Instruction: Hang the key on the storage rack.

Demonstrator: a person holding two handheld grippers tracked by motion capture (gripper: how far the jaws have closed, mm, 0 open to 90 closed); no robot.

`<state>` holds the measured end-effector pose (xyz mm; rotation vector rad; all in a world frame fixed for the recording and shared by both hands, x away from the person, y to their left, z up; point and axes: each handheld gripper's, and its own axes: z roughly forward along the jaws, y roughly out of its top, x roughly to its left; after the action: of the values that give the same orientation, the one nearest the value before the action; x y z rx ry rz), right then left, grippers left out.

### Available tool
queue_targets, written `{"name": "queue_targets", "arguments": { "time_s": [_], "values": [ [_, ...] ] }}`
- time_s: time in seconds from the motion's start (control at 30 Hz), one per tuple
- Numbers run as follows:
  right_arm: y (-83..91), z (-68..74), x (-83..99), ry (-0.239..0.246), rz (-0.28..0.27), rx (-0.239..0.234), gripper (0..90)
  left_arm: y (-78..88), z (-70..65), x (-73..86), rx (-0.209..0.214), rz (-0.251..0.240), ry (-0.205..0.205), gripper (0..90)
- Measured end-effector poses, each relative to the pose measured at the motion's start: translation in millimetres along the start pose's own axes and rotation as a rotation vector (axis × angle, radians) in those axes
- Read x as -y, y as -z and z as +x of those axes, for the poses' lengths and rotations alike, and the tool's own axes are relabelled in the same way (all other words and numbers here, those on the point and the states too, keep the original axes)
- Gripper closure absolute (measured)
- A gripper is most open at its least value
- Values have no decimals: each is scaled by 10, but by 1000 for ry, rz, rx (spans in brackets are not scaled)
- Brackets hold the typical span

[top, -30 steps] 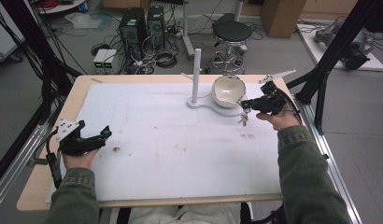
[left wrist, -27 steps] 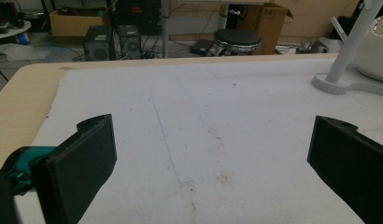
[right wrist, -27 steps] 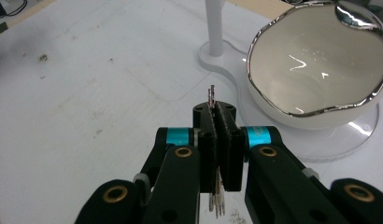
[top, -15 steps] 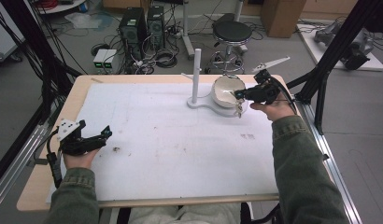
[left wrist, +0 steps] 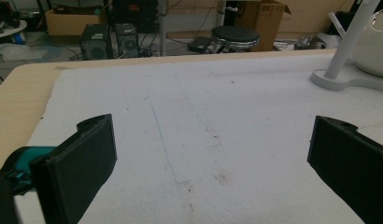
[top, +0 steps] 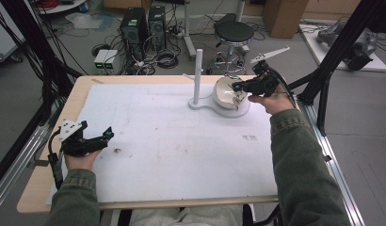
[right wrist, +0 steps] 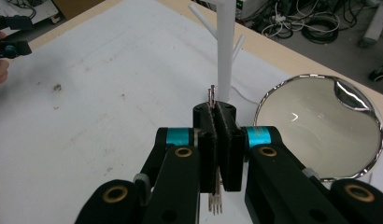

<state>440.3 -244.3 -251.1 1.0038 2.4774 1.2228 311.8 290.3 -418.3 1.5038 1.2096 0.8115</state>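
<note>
My right gripper (top: 238,87) is held above the table's far right, over the rim of a round chrome-rimmed mirror (right wrist: 320,123). Its jaws are shut on a thin metal piece (right wrist: 211,93), whose pins stick out above and below the pads. The mirror (top: 226,92) sits on a white stand (top: 214,106) with an upright post (top: 197,73) and small pegs. That post (right wrist: 225,46) rises just beyond the right gripper (right wrist: 216,109). My left gripper (top: 104,136) rests at the left of the white mat, open with nothing between its jaws (left wrist: 213,154).
A white mat (top: 172,141) covers most of the wooden table (top: 78,99). A small dark mark (top: 250,137) lies on the mat at the right, and a stain (top: 118,150) lies near the left gripper. Computers, cables and a stool stand on the floor beyond the far edge.
My right gripper has risen and moved towards the far side and left, carrying the metal piece over the mirror. The left gripper has stayed where it was.
</note>
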Motion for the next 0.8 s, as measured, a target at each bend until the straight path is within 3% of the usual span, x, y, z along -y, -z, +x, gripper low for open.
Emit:
{"name": "queue_targets", "arguments": {
  "time_s": [0.33, 0.8],
  "values": [
    [-2, 26, -208, 11, -15, 6, 876, -10, -4, -1, 3, -1, -1, 18],
    [-217, 55, -457, 16, -1, 0, 876, -21, -3, -1, 6, -1, 4, 18]
  ]
}}
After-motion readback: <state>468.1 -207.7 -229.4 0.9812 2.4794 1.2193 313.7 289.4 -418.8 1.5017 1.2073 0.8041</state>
